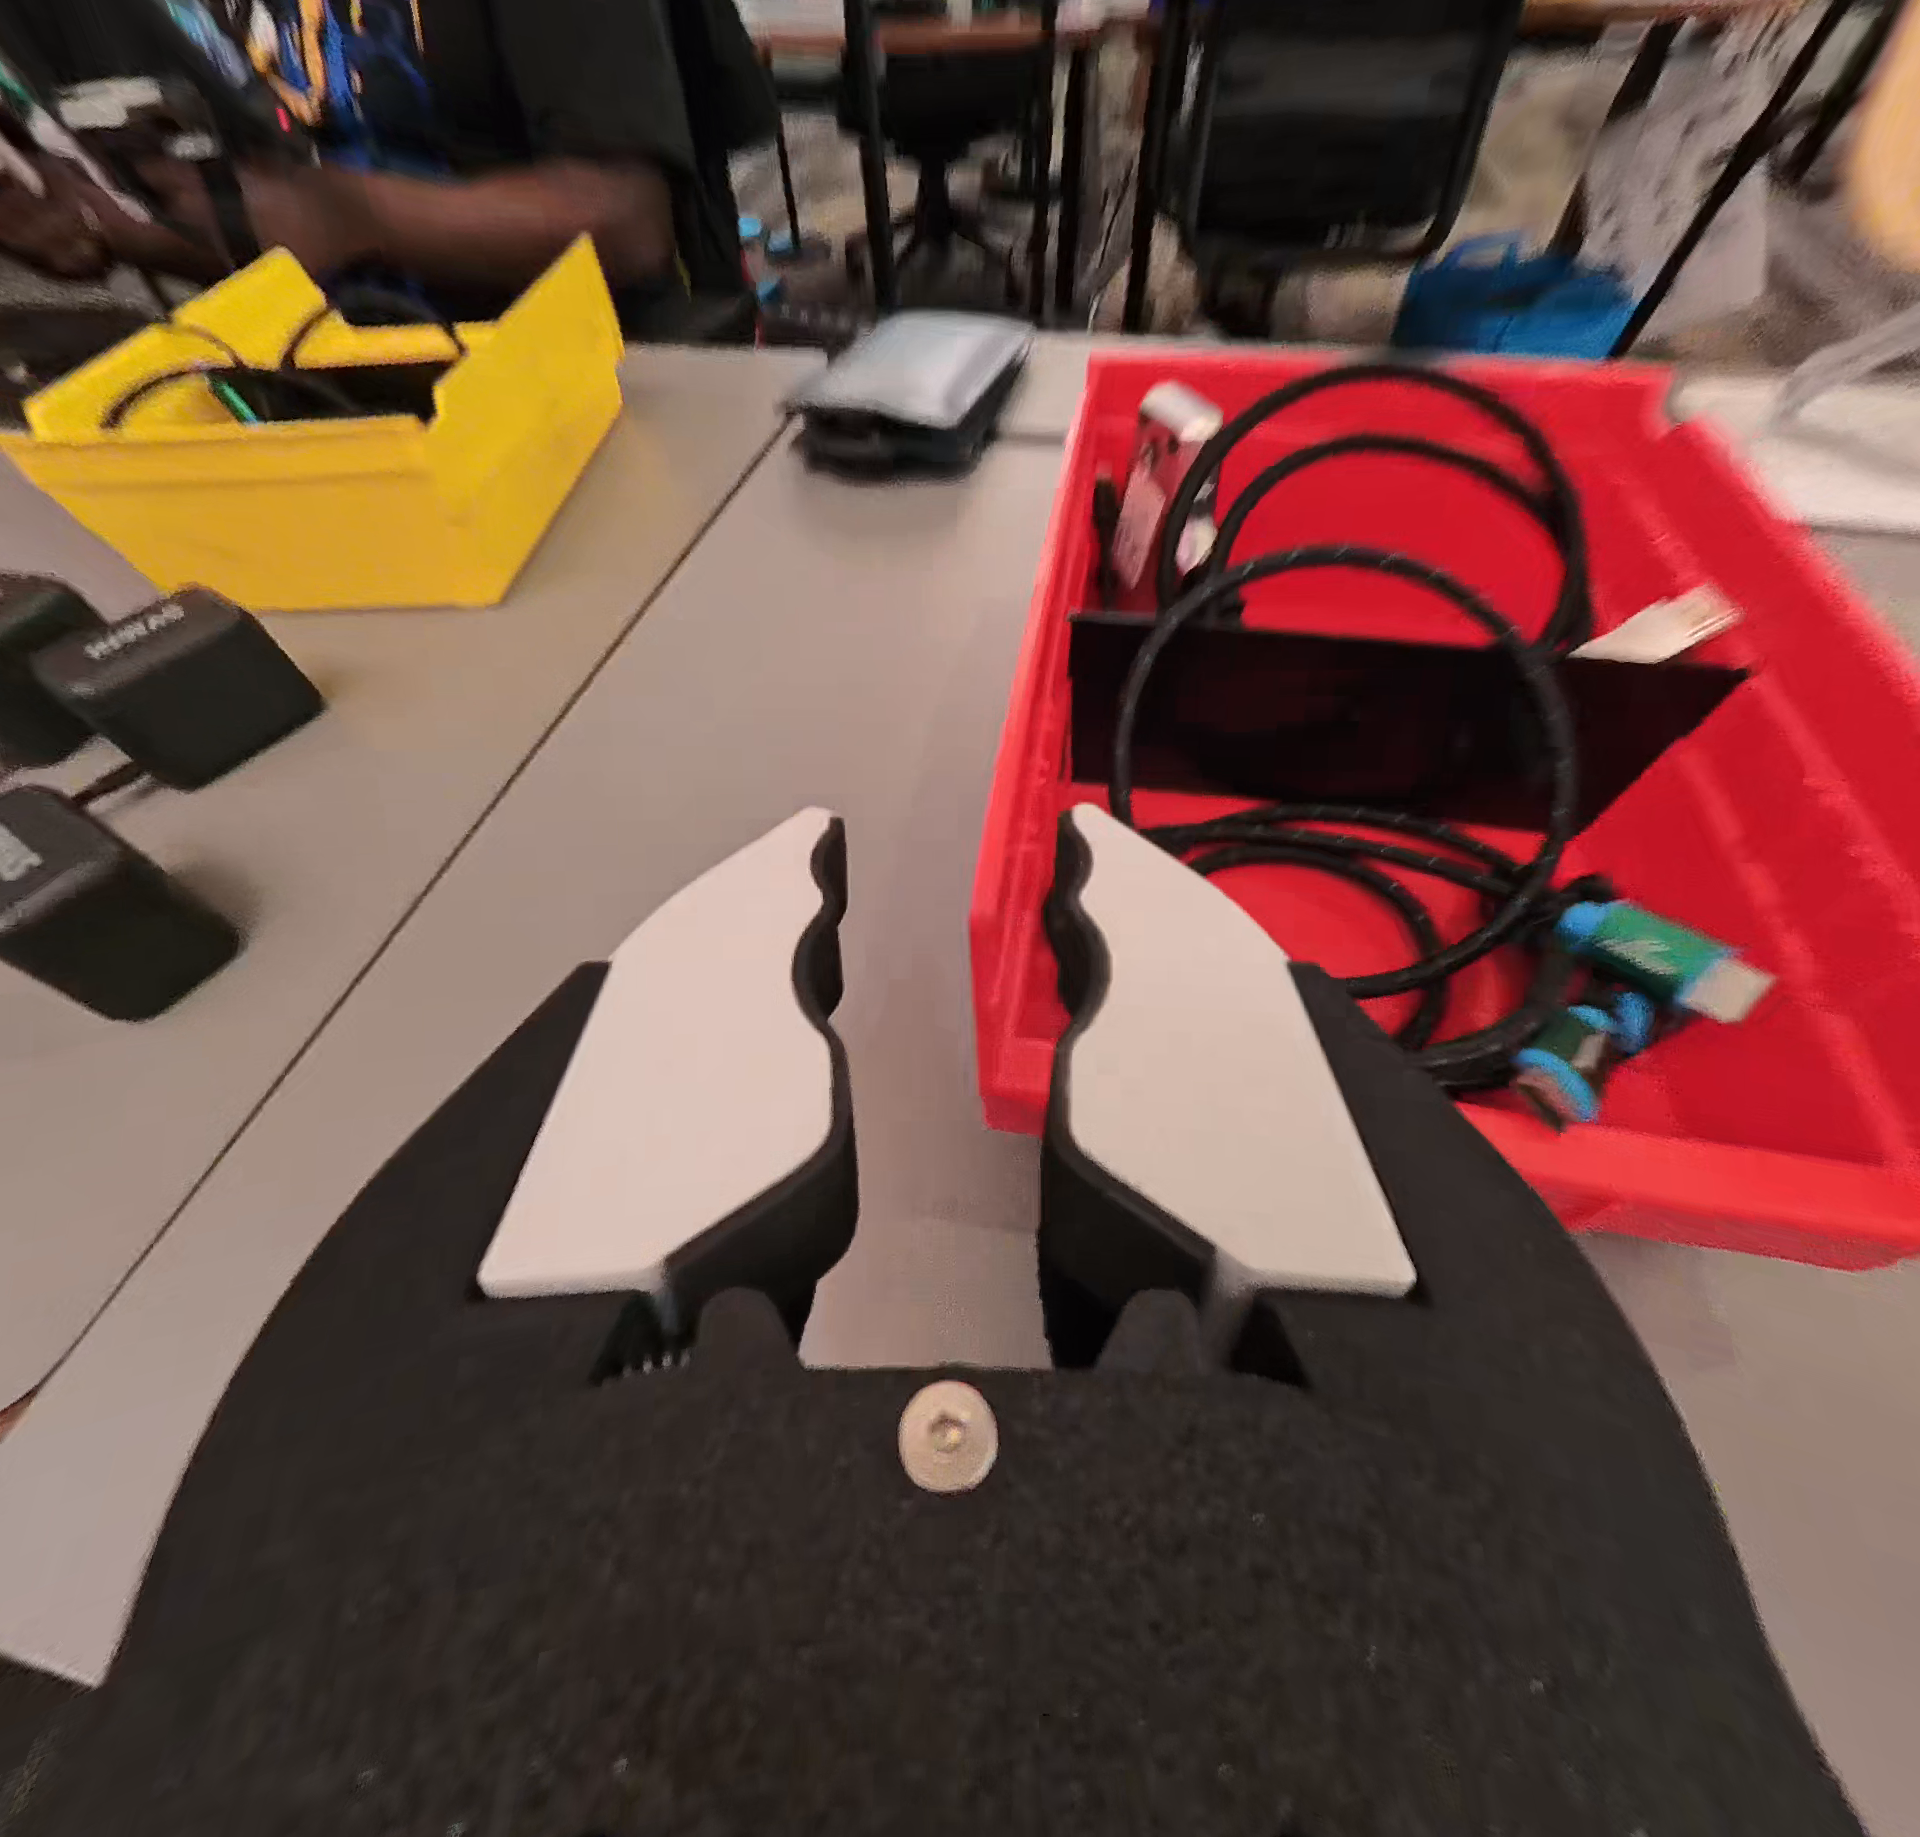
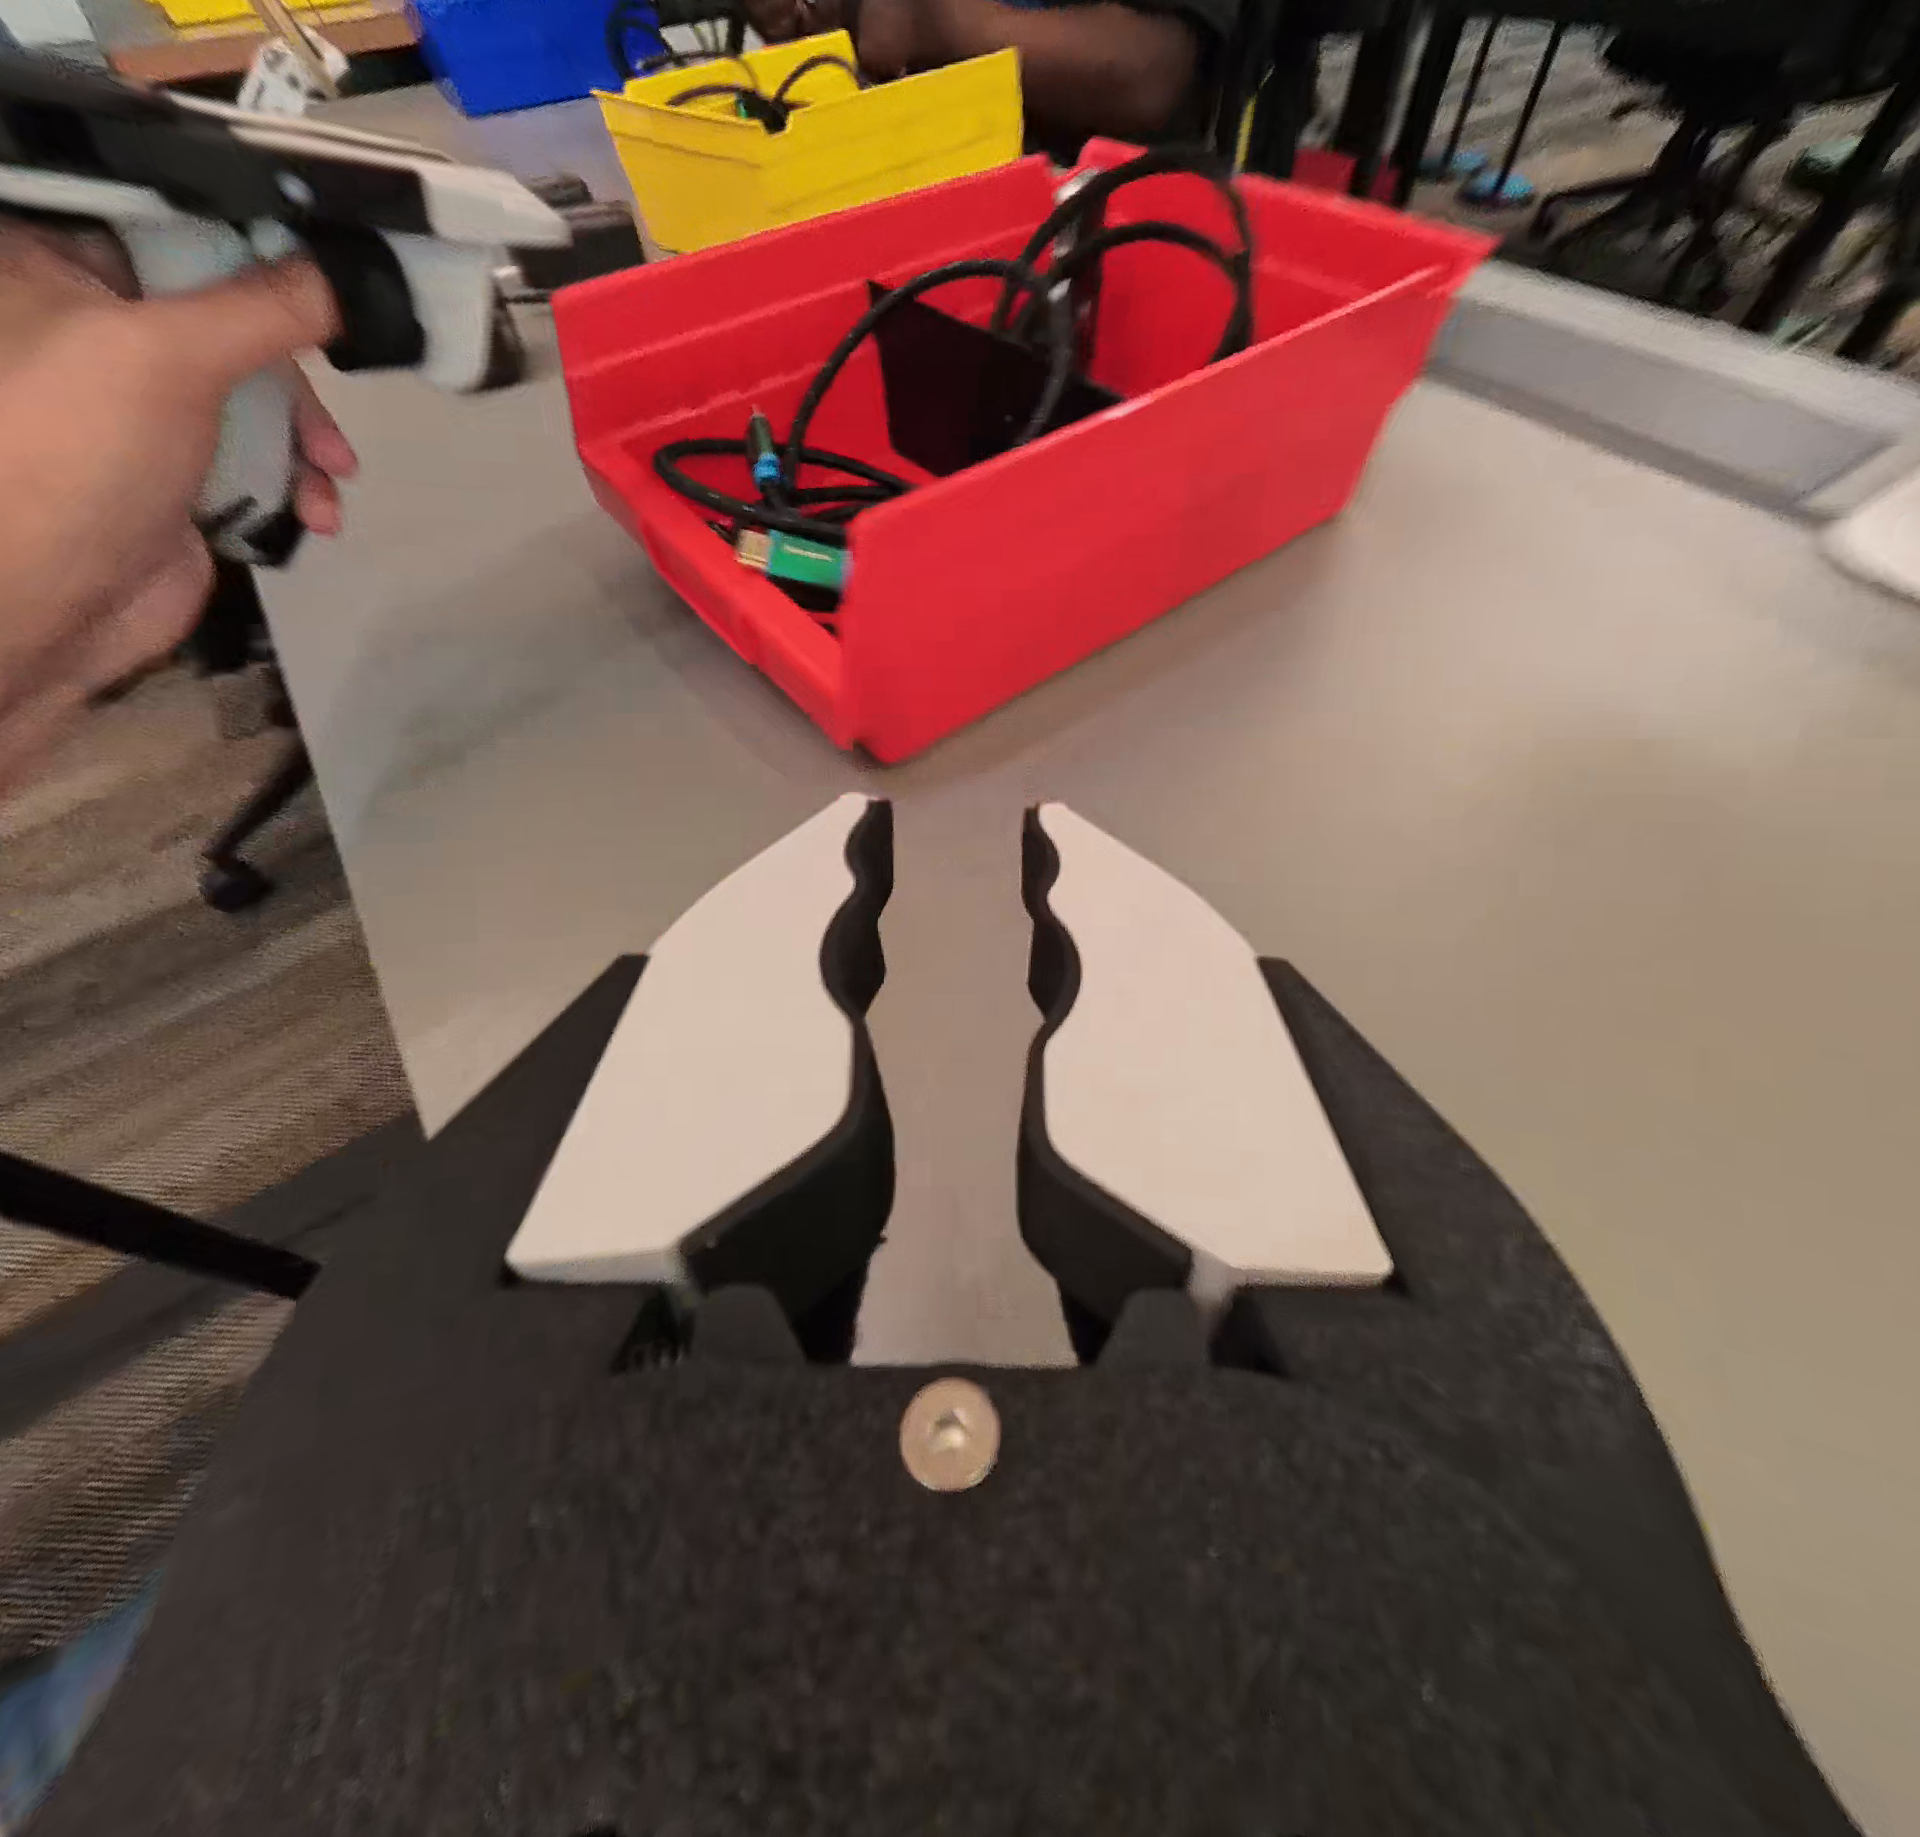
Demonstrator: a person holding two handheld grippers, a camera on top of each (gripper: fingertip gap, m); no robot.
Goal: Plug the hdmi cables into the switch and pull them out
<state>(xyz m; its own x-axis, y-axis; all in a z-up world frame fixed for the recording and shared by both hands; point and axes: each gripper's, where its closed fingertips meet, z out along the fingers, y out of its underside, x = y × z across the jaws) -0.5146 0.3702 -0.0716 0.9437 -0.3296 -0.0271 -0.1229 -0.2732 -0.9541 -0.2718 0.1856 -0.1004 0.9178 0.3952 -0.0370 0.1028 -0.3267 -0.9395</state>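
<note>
A red bin point(image 1: 1766, 748) point(image 2: 1091, 561) stands on the grey table. Black braided HDMI cables point(image 1: 1351, 592) point(image 2: 831, 478) lie coiled in it, on both sides of a black divider point(image 1: 1403, 717) point(image 2: 966, 385). Green plugs with blue collars point(image 1: 1652, 956) point(image 2: 800, 559) lie at the bin's near end. A red and silver switch point(image 1: 1158, 499) leans upright in the far left corner. My left gripper point(image 1: 948, 831) is open and empty, just left of the bin's near corner. My right gripper point(image 2: 956, 813) is open and empty over the table, short of the bin's near corner.
A yellow bin point(image 1: 343, 478) point(image 2: 810, 146) with cables stands beyond, a seated person behind it. Black power adapters point(image 1: 177, 686) lie at the left. A dark pouch point(image 1: 914, 385) lies at the back. A hand holds the left gripper's body point(image 2: 312, 229). The table edge point(image 2: 343, 852) drops to floor on the left.
</note>
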